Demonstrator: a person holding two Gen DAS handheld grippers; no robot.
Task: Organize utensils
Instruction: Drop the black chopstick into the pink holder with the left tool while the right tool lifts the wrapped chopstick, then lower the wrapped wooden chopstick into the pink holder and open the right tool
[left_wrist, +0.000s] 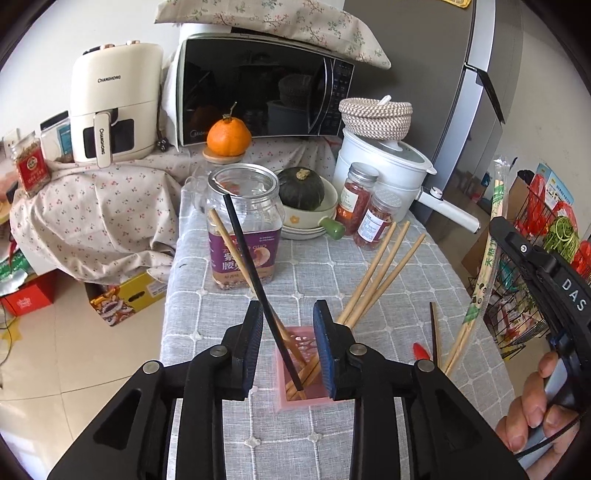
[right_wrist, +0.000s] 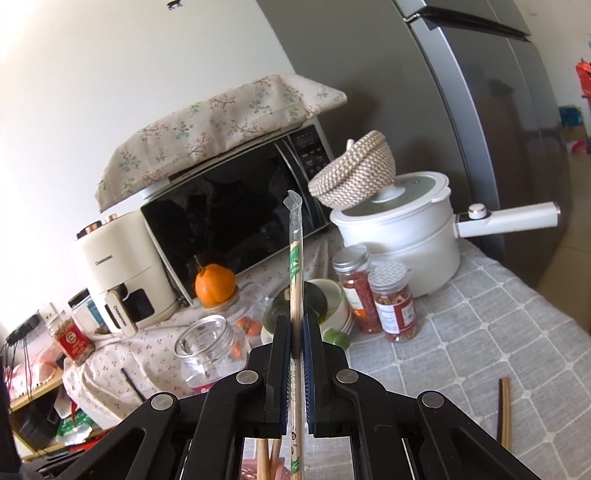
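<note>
A pink utensil holder (left_wrist: 286, 391) stands on the grey checked tablecloth between the fingers of my left gripper (left_wrist: 288, 325), which is open around it without gripping. It holds several wooden chopsticks (left_wrist: 380, 273) and one black chopstick (left_wrist: 251, 266), all leaning out. My right gripper (right_wrist: 295, 341) is shut on a wrapped pair of disposable chopsticks (right_wrist: 295, 280), held upright above the holder; the pair also shows at the right of the left wrist view (left_wrist: 489, 254). A dark brown chopstick pair (left_wrist: 435, 332) lies on the cloth beside a red-tipped item (left_wrist: 421, 350).
A clear jar with a purple label (left_wrist: 243, 225) stands behind the holder. Further back are a green squash in a bowl (left_wrist: 301, 188), two spice jars (left_wrist: 365, 210), a white pot (left_wrist: 384, 162), a microwave (left_wrist: 258, 88), an air fryer (left_wrist: 114, 103) and an orange (left_wrist: 228, 136). A wire basket (left_wrist: 524, 295) stands at the right.
</note>
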